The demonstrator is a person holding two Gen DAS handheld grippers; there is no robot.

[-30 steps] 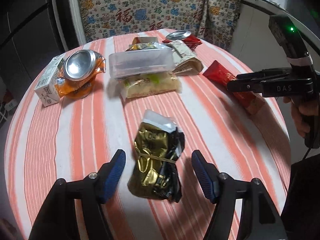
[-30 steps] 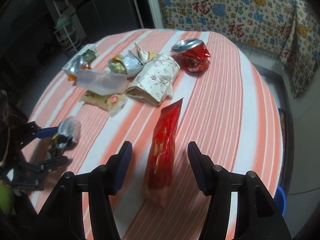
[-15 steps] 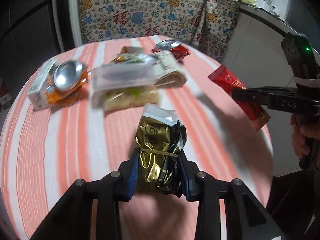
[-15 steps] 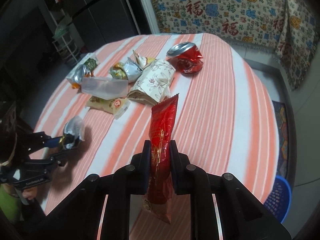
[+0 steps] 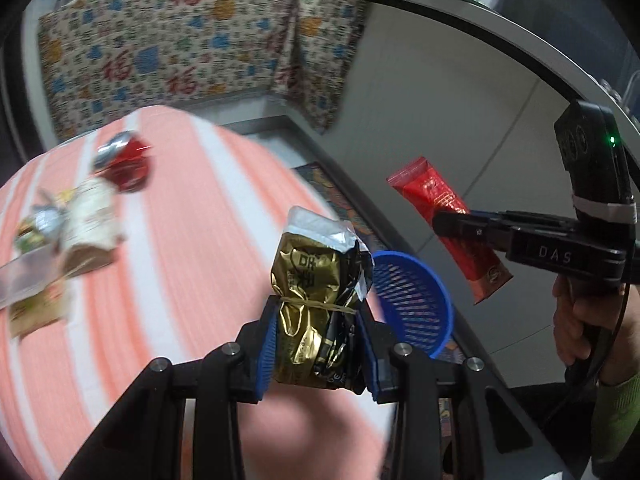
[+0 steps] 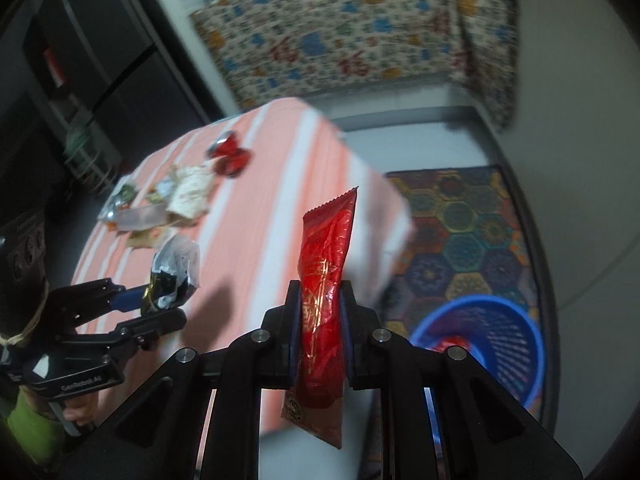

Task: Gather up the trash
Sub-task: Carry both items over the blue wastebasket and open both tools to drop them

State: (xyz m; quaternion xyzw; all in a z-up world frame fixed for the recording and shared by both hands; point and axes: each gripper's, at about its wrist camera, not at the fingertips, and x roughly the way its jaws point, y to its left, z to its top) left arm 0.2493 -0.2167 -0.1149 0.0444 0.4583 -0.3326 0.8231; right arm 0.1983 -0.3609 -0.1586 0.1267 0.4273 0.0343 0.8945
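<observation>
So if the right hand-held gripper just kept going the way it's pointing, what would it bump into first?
Probably the striped table edge. The right hand-held gripper, shut on the red wrapper, points down past that edge, with the blue basket off to the side. Depth is hard to judge, so it might miss and reach the floor.

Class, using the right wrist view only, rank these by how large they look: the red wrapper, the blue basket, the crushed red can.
1. Blue basket and red wrapper: about alike on screen; the wrapper sits very near the camera, so not ranked.
2. Crushed red can, smallest and farthest away.
</observation>
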